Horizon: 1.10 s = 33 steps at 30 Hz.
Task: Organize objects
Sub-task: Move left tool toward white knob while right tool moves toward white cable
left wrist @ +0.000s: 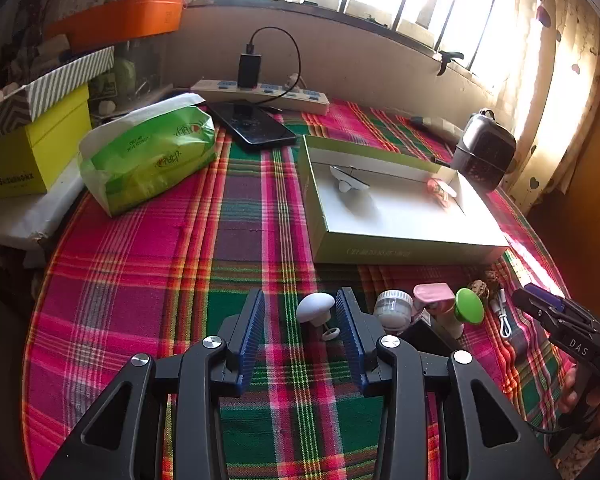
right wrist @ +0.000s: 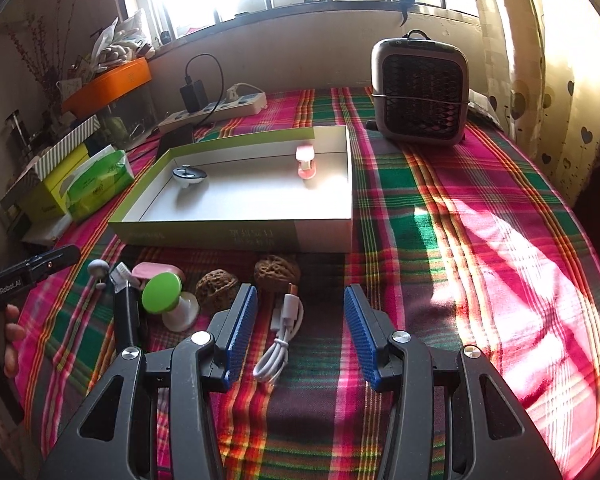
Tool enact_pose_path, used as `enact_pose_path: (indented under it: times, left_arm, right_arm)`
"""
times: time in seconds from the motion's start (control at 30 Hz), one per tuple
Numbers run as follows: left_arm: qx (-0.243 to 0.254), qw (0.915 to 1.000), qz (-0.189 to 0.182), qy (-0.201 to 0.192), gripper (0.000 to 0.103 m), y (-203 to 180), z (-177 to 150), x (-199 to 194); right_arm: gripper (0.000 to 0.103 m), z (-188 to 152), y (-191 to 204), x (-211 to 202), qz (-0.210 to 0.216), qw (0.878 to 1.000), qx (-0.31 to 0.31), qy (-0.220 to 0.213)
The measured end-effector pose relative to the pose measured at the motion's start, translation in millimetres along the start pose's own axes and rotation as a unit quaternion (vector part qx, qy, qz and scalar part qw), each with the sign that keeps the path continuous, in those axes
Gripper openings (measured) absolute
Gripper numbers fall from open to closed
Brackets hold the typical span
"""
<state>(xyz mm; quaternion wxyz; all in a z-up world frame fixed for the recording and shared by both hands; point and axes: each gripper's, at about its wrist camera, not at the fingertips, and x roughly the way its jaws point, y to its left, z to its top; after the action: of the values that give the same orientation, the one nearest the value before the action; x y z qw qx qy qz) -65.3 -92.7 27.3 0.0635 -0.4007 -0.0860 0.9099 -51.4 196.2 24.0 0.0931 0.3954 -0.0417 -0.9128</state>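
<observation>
My left gripper (left wrist: 302,293) is open low over the plaid cloth, and a white mushroom-shaped knob (left wrist: 315,307) stands between its blue pads, close to the right one. A white jar (left wrist: 393,308), a pink piece (left wrist: 434,295) and a green-capped knob (left wrist: 470,306) stand just right of it. My right gripper (right wrist: 299,290) is open too, with a coiled white cable (right wrist: 280,340) lying on the cloth between its fingers. Two walnuts (right wrist: 216,284) (right wrist: 277,272) sit just beyond its tips. Behind them, the shallow white box (right wrist: 260,204) holds a dark-topped knob (right wrist: 189,175) and a pink clip (right wrist: 306,162).
A small grey fan heater (right wrist: 420,92) stands at the back right. A green tissue pack (left wrist: 148,156), yellow box (left wrist: 32,160), phone (left wrist: 256,128) and power strip (left wrist: 260,94) crowd the back left. Sunlit cloth lies right of the box.
</observation>
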Motion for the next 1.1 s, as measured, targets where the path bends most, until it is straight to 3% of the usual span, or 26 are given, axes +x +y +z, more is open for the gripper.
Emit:
enact_pose_path:
  times: [0.43,0.63,1.1]
  left_arm:
    - [-0.006,0.9994,-0.016,0.031,0.037,2,-13,19]
    - [-0.001,0.9991,-0.022,0.036,0.037,-4,-11,26]
    - [0.008,0.9993,-0.014,0.033,0.037,-7,0,37]
  right_arm:
    - [0.047,-17,0,4,0.01,1.0,0.005,0.021]
    - [0.053,-17,2,7,0.01,1.0,0.0,0.029]
    - [0.053,-9,16,21,-0.034,0.998,-0.033,0.041]
